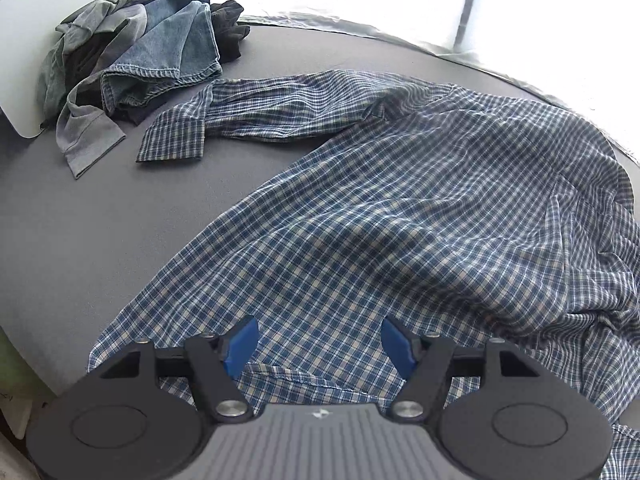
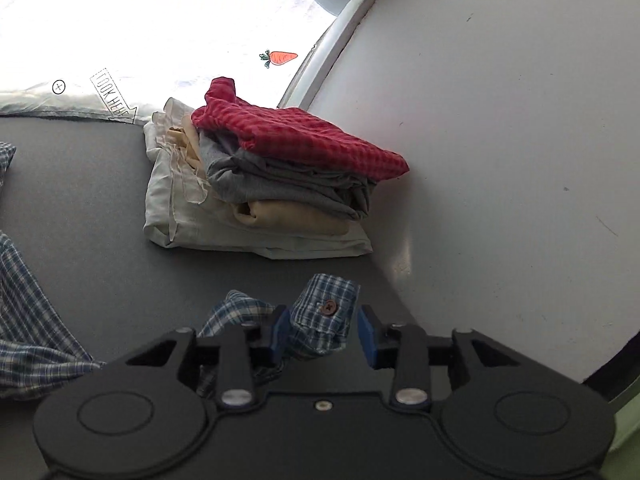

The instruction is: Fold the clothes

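A blue-and-white checked shirt lies spread and wrinkled on the grey surface, one sleeve stretched toward the far left. My left gripper hovers open over the shirt's near hem, its blue pads apart with only flat cloth below them. In the right wrist view the shirt's buttoned cuff stands between the pads of my right gripper. The left pad touches the cloth and a gap shows at the right pad, so the jaws are open. More of the shirt trails off to the left.
A heap of unfolded clothes, with denim and grey pieces, sits at the far left against a white panel. A folded stack, topped by a red checked piece, rests by the white wall. A bright window lies behind.
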Demonstrator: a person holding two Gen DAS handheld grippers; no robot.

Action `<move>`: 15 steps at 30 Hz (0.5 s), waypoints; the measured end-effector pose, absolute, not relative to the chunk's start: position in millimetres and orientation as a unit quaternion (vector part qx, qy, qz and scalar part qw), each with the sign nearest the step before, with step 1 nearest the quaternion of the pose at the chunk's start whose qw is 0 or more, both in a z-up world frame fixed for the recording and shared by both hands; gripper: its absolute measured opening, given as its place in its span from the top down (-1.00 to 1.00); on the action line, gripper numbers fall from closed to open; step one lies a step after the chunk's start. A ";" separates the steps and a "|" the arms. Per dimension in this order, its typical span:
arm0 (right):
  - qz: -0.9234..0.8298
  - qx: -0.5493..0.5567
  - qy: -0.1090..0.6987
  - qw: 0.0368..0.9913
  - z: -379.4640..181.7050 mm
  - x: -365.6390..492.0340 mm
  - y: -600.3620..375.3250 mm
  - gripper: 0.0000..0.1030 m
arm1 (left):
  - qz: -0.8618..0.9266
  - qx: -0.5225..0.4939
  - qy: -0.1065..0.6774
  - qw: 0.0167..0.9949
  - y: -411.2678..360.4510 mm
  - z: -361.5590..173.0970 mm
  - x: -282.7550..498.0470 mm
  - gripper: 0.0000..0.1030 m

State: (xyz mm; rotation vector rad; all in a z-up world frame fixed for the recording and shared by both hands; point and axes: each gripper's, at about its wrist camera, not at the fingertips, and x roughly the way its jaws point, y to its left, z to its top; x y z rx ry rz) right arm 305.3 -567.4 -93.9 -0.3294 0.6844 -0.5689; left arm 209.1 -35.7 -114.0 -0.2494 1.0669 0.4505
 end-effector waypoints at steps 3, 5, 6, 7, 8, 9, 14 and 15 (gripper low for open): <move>-0.251 -0.162 0.322 0.898 -91.3 316.6 -543.4 -0.01 | 0.214 -0.109 0.498 0.833 -25.6 -104.7 210.8 -0.43; -0.211 -0.149 0.329 0.908 -91.4 330.9 -520.1 -0.01 | 0.212 -0.116 0.501 0.831 -15.1 -101.4 216.1 -0.43; -0.191 -0.142 0.330 0.914 -91.1 338.0 -507.7 -0.01 | 0.210 -0.120 0.501 0.831 -10.3 -100.2 219.5 -0.43; -0.169 -0.133 0.324 0.921 -89.3 345.4 -493.0 -0.01 | 0.209 -0.120 0.500 0.832 -6.3 -97.4 225.4 -0.43; -0.148 -0.124 0.319 0.928 -88.1 353.8 -478.6 -0.01 | 0.209 -0.119 0.499 0.833 -2.3 -94.6 231.4 -0.43; -0.133 -0.118 0.318 0.931 -88.1 365.0 -465.6 -0.01 | 0.208 -0.119 0.498 0.834 1.7 -91.8 237.3 -0.43; -0.054 -0.067 0.307 0.948 -85.2 418.7 -407.8 -0.05 | 0.184 -0.109 0.469 0.857 16.8 -83.2 283.2 -0.49; -0.039 -0.061 0.303 0.950 -85.3 429.6 -397.3 -0.07 | 0.183 -0.110 0.465 0.859 18.6 -85.5 296.9 -0.49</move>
